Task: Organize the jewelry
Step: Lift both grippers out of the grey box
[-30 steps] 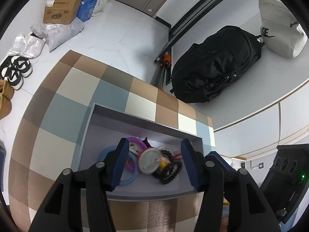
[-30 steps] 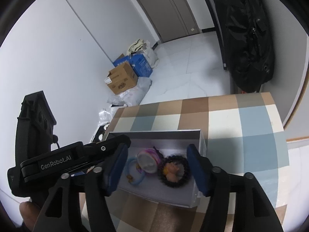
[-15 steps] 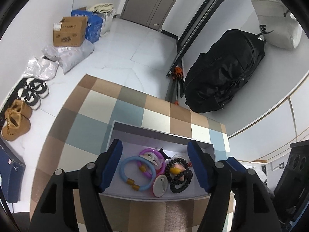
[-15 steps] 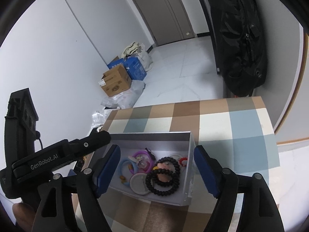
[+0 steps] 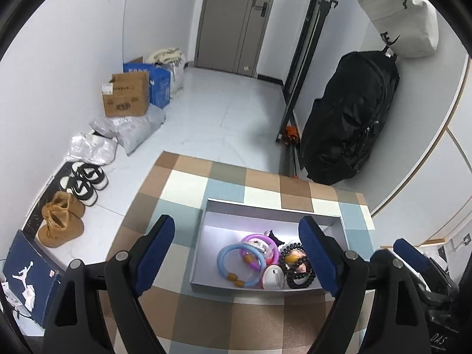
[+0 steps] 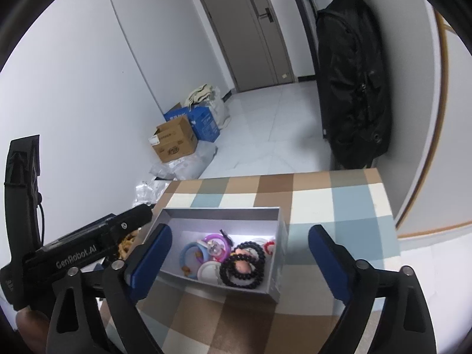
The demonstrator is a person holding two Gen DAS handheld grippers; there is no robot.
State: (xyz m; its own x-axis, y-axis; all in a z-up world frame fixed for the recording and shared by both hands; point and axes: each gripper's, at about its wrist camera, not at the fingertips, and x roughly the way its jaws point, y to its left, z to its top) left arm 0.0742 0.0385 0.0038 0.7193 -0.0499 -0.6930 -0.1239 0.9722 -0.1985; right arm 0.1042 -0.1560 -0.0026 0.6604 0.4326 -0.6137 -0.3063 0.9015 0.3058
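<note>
Checkered surface (image 5: 183, 318) in brown, cream and pale blue squares fills the lower part of both views. White tiled floor beyond it.

Grey box (image 5: 203, 236), open-topped, shallow, rectangular, sits on the surface toward its far right side. In the right wrist view the same box (image 6: 277, 277) lies straight ahead between that claw's fingers.

All jewelry lies inside the box, heaped at its near end:
- Black bead bracelets (image 5: 298, 265), coiled in loops, at the right of the heap, with a yellow-pink piece lying inside the coils. In the right wrist view the beads (image 6: 242, 268) sit nearest the box's front wall.
- Blue bangle (image 5: 239, 261) with amber beads on it, at the left of the heap; it overlaps the purple bangle (image 5: 259, 249) just behind it.
- White round piece (image 5: 273, 277), disc-like, touching the blue bangle and the black beads. What it is I cannot tell.
- Small red-and-white ring (image 6: 268, 246) against the right wall, behind the beads.

Left claw (image 5: 236, 253): spread wide, blue pads well apart, holding nothing, raised above the box and touching nothing.

Right claw (image 6: 239, 261): likewise spread wide, nothing between the pads, clear of the box.
</note>
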